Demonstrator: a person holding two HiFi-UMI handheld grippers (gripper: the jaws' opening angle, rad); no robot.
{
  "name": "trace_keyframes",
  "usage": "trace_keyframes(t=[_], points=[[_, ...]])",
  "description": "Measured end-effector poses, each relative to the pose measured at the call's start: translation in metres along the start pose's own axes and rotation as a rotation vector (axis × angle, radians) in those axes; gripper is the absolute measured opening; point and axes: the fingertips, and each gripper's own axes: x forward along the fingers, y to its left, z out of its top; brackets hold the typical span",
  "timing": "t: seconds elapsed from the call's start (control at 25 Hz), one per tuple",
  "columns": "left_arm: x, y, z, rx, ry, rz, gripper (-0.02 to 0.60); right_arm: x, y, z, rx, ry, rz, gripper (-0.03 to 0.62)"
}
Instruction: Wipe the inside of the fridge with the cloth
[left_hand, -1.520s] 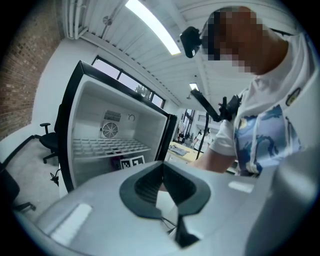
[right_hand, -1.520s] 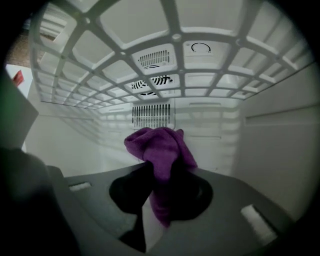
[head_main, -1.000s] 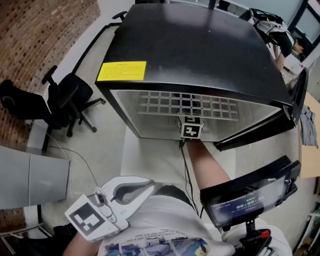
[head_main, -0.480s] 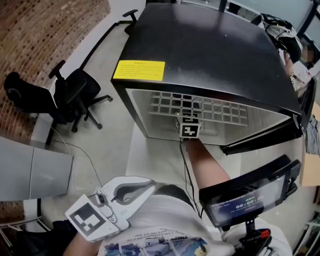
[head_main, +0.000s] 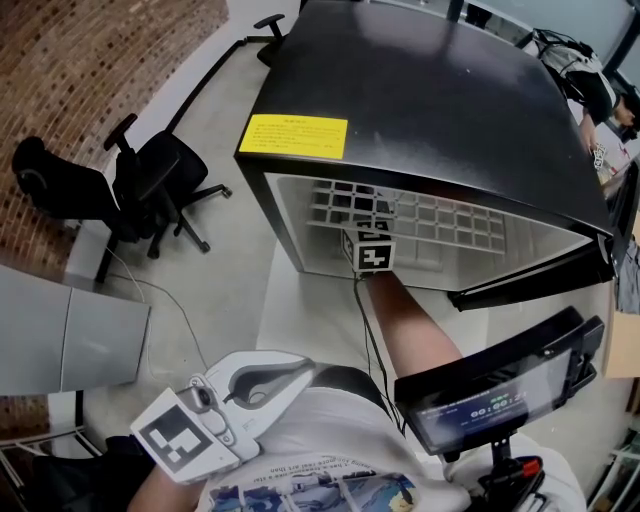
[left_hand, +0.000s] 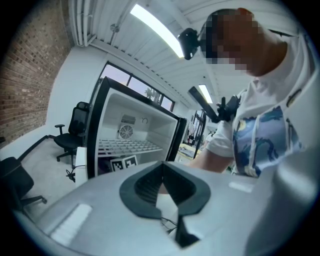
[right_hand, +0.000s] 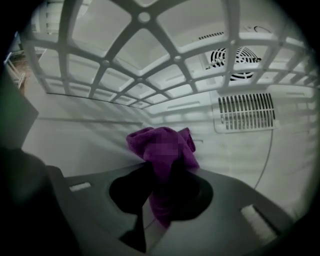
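Observation:
The black fridge (head_main: 420, 90) stands open, with a white wire shelf (head_main: 400, 215) inside. My right arm reaches into it below the shelf; only the right gripper's marker cube (head_main: 368, 250) shows in the head view. In the right gripper view, my right gripper (right_hand: 165, 172) is shut on a bunched purple cloth (right_hand: 162, 147), which sits close to the white back wall under the shelf (right_hand: 140, 60). My left gripper (head_main: 295, 372) hangs near my chest, well away from the fridge (left_hand: 135, 130). Its jaws are shut with nothing between them (left_hand: 163, 170).
The fridge door (head_main: 530, 270) swings open at the right. A vent grille (right_hand: 245, 112) and a fan (right_hand: 240, 55) are on the back wall. A black office chair (head_main: 140, 180) stands to the left, beside a brick wall (head_main: 90, 60). A screen device (head_main: 500, 390) hangs at my right.
The right gripper's marker cube has slid left across the fridge opening. The head view has shifted, so the fridge sits further right. The left gripper has not moved.

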Motion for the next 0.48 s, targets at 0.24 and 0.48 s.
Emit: trace_keyframes(t=[0.24, 0.48], points=[[-0.005, 0.002, -0.001, -0.011, -0.006, 0.012, 0.005, 0.003, 0.016, 0.004, 0.113, -0.024, 0.095, 0.08], [-0.006, 0.004, -0.003, -0.014, 0.0, 0.02, 0.005, 0.008, 0.02, 0.001, 0.036, -0.021, 0.099, 0.08]])
